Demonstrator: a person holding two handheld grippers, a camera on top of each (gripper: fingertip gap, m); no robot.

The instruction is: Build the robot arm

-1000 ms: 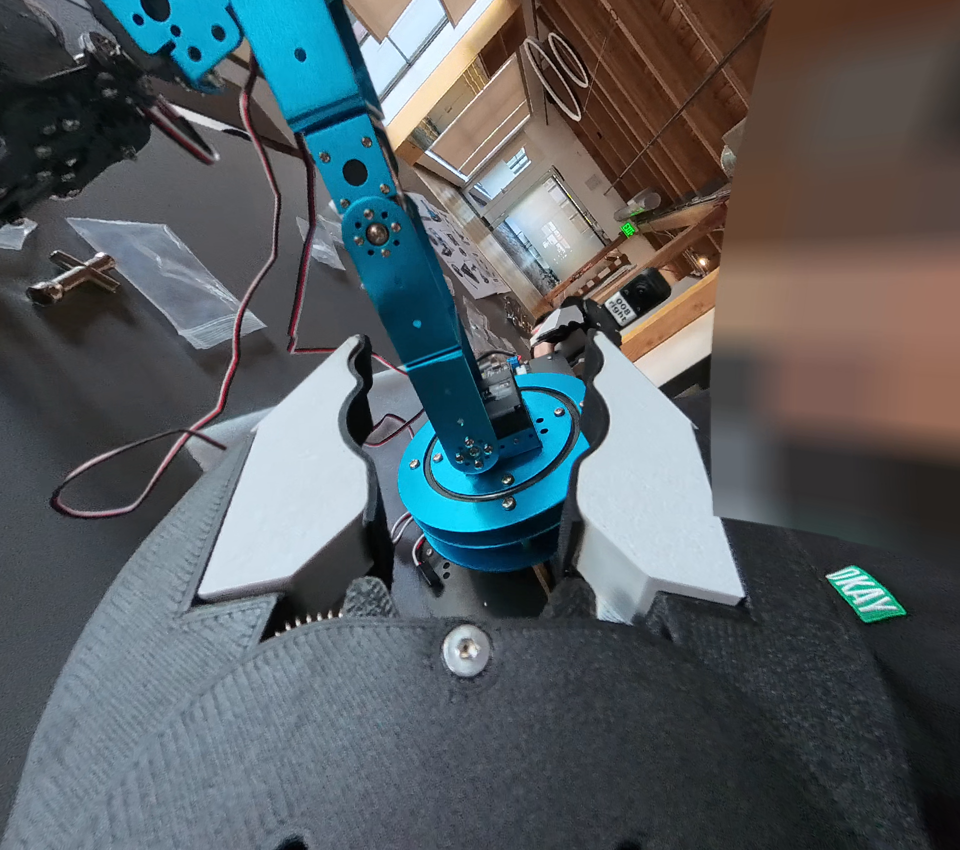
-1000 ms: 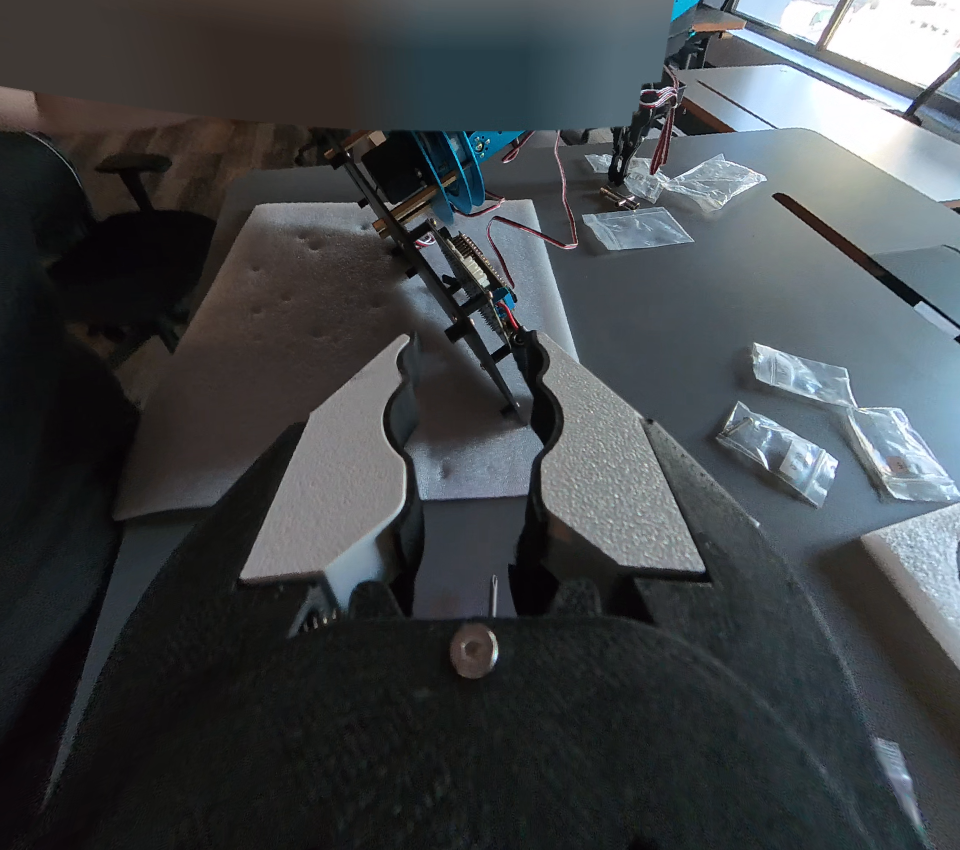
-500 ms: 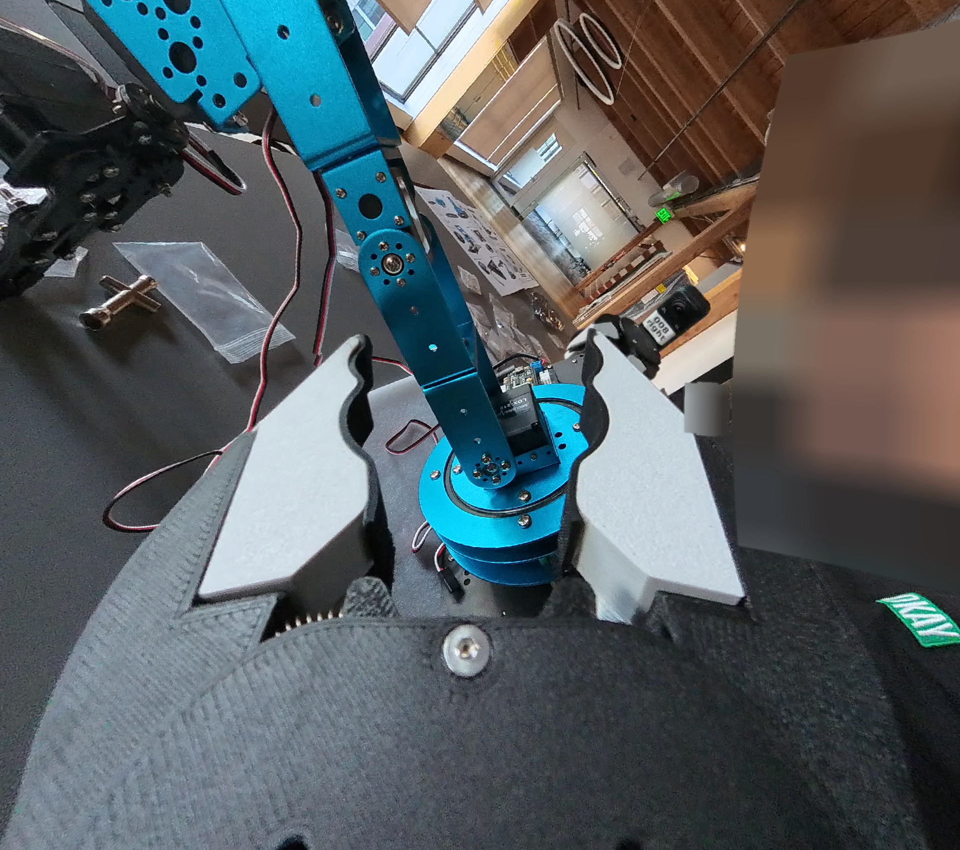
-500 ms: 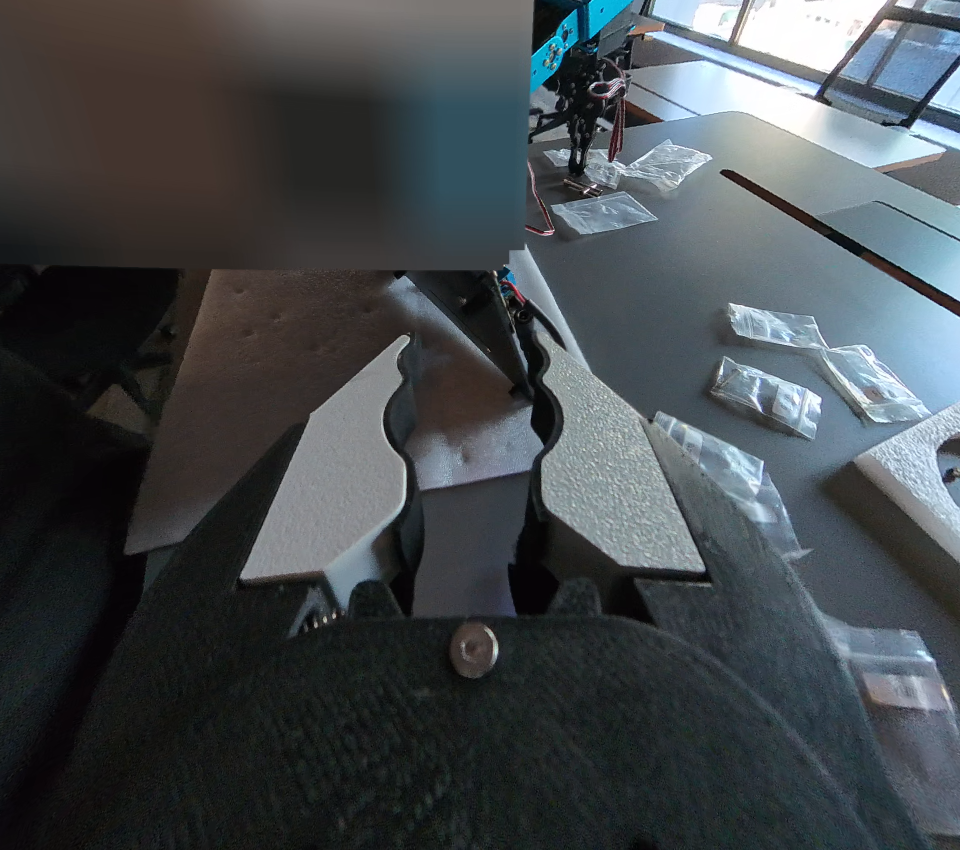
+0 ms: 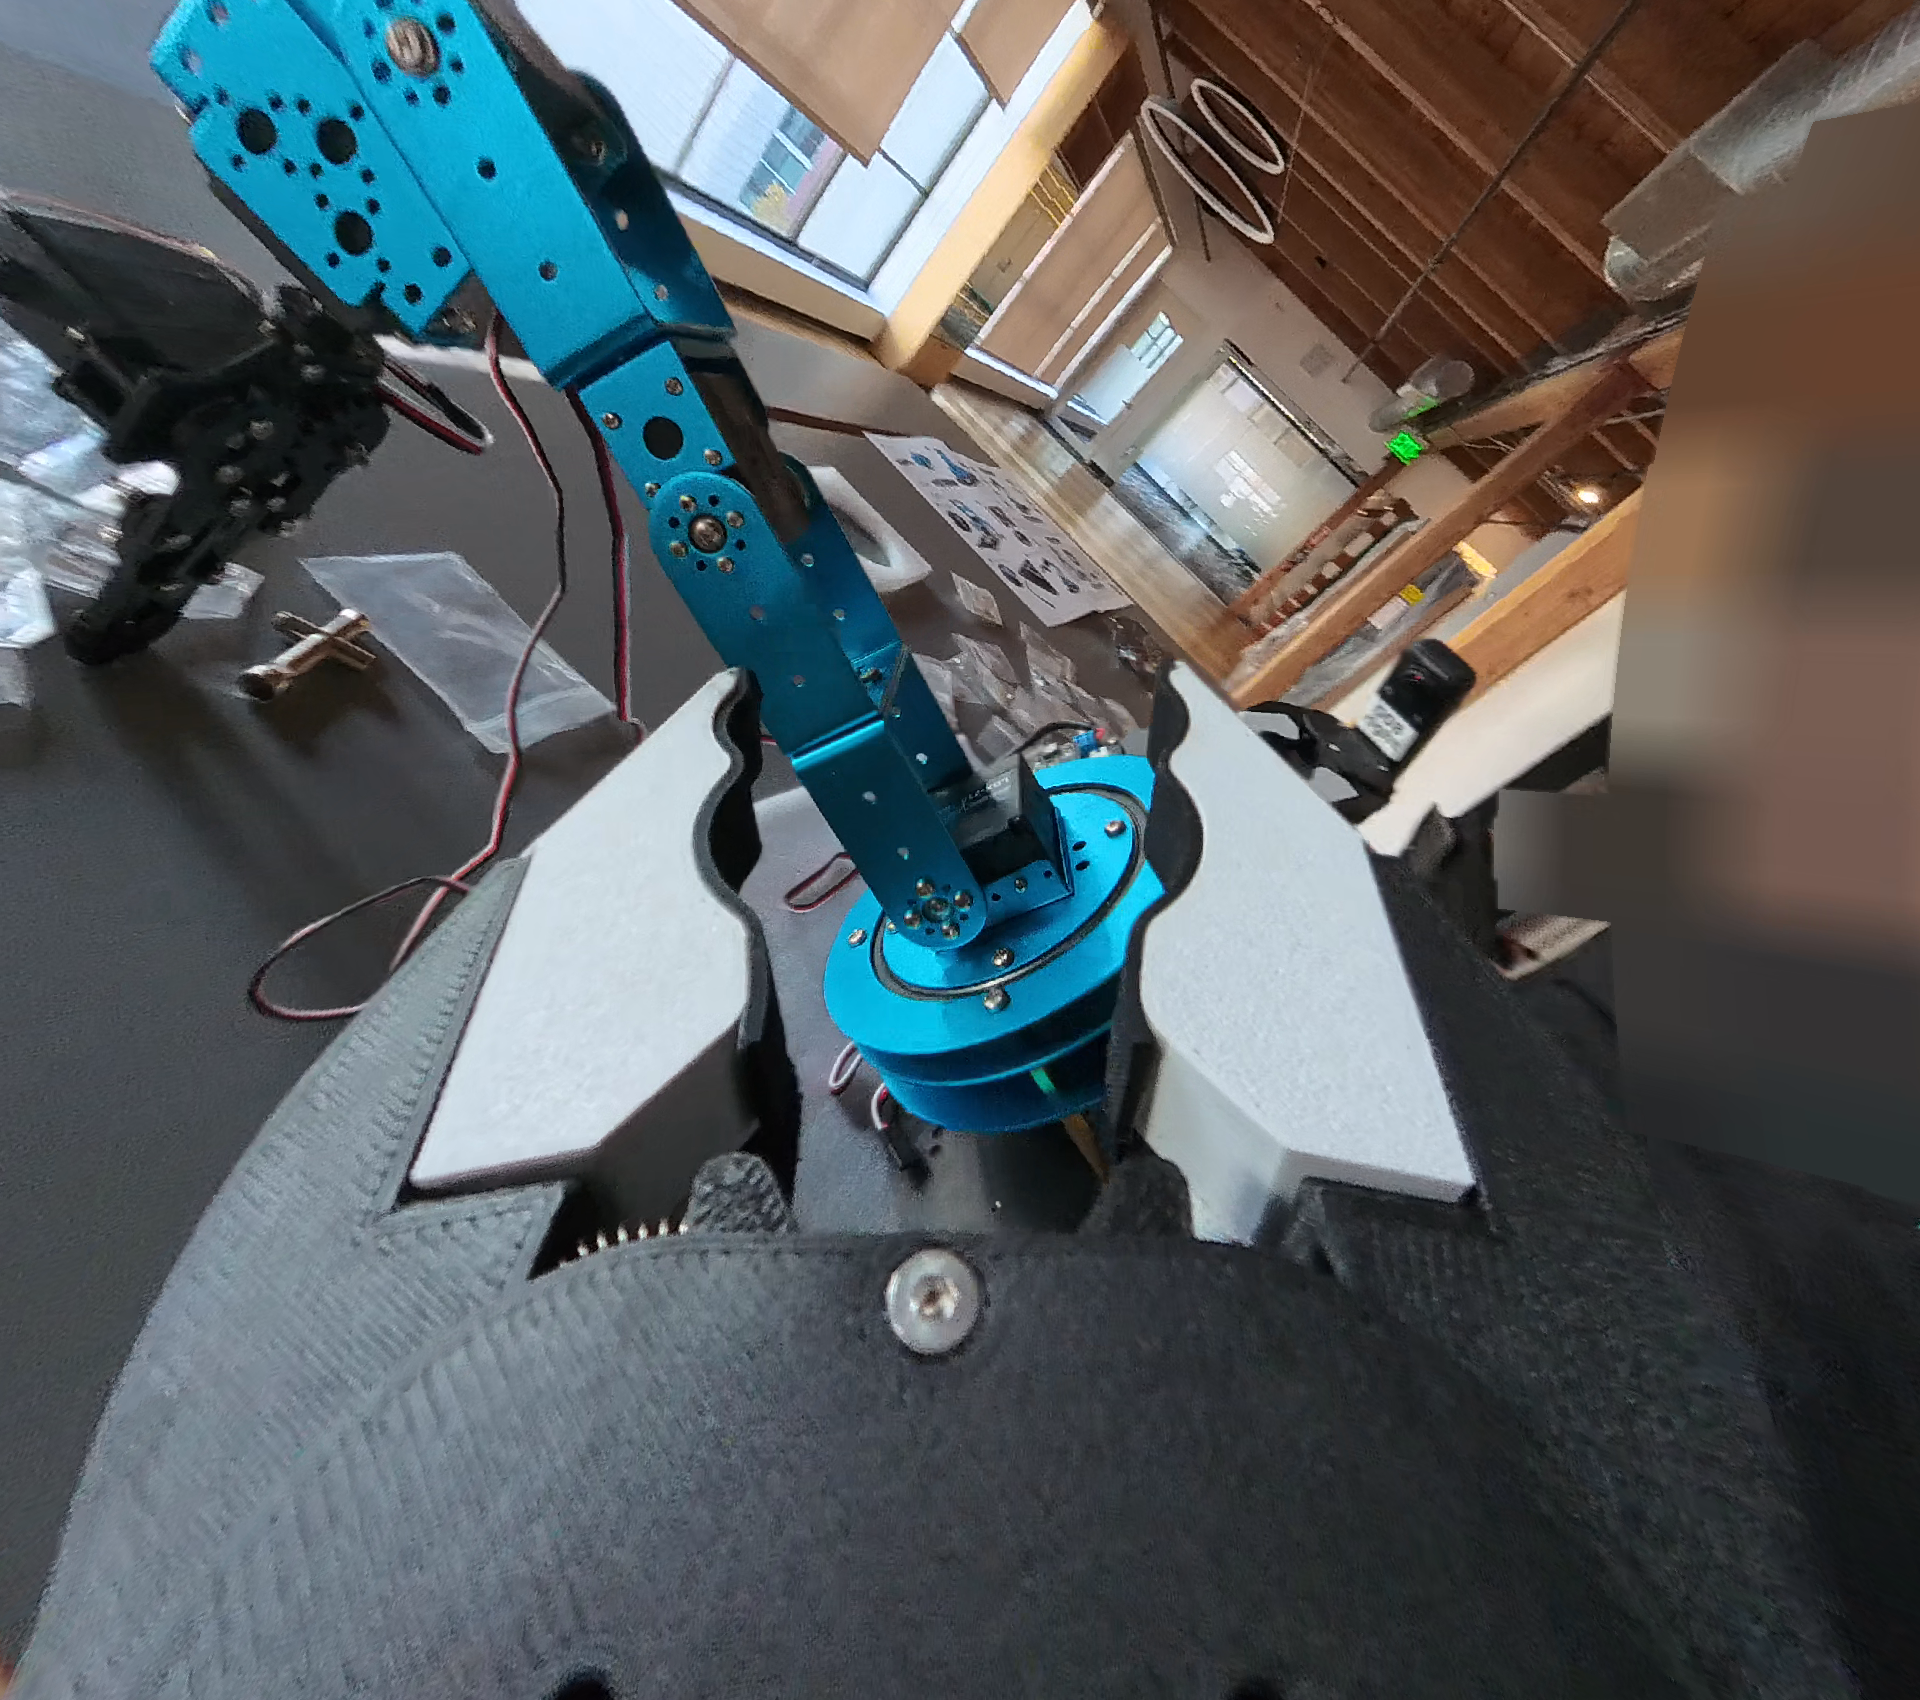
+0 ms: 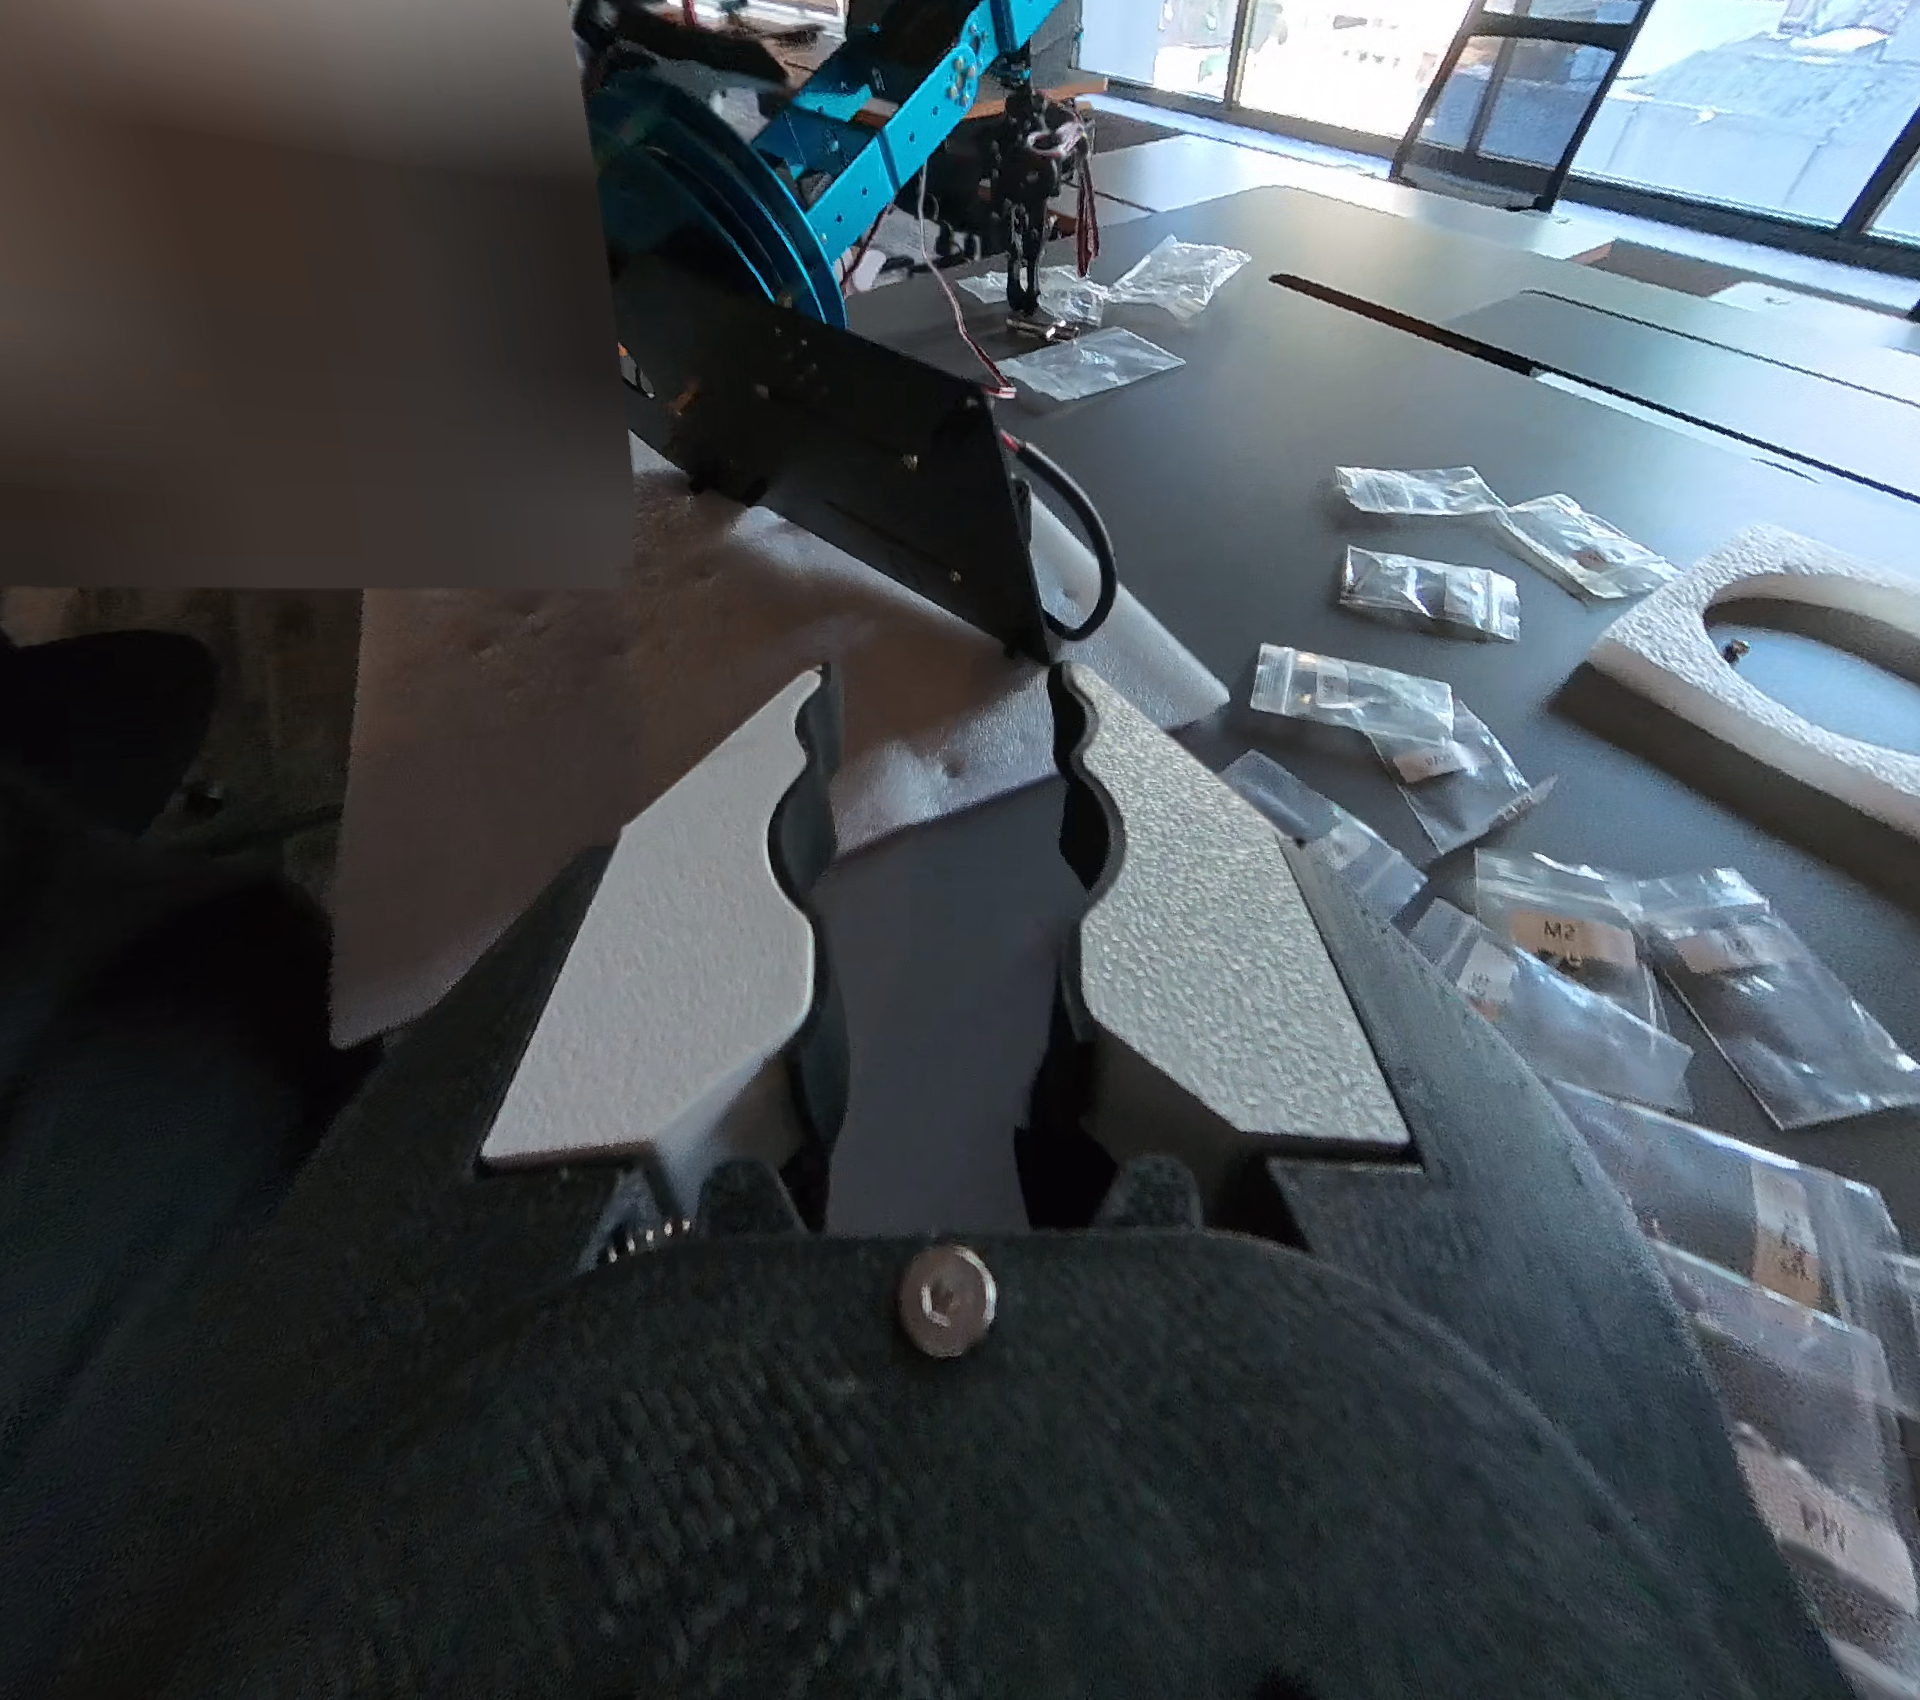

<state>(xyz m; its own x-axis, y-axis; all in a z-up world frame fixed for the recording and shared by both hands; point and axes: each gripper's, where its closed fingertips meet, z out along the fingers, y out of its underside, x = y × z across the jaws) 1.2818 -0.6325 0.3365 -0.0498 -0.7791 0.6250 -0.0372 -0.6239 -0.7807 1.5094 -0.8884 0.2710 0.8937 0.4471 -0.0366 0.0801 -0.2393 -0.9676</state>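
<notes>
A small blue metal robot arm (image 5: 727,528) rises from a round blue base (image 5: 997,1016) and ends in a black claw (image 5: 208,424). My left gripper (image 5: 951,684) has its fingers on either side of that base and carries it tilted. In the right wrist view the arm (image 6: 914,102) leans over, and its black bottom plate (image 6: 852,445) rests one corner on a white foam sheet (image 6: 582,715). My right gripper (image 6: 940,684) is open and empty, its right fingertip just below that corner.
A dark table (image 6: 1299,362) holds several small plastic bags (image 6: 1423,590) and a foam block with a cut-out (image 6: 1683,674) at the right. A T-shaped metal tool (image 5: 307,653), a flat clear bag (image 5: 457,632) and red-black servo wires (image 5: 499,777) lie near the claw. A chair (image 6: 1517,81) stands by the windows. Left tips to right tips: about 35 cm.
The blue arm has tipped further over with my left gripper, so its black plate now shows its underside. My right gripper has drawn back and to the right, and stays open.
</notes>
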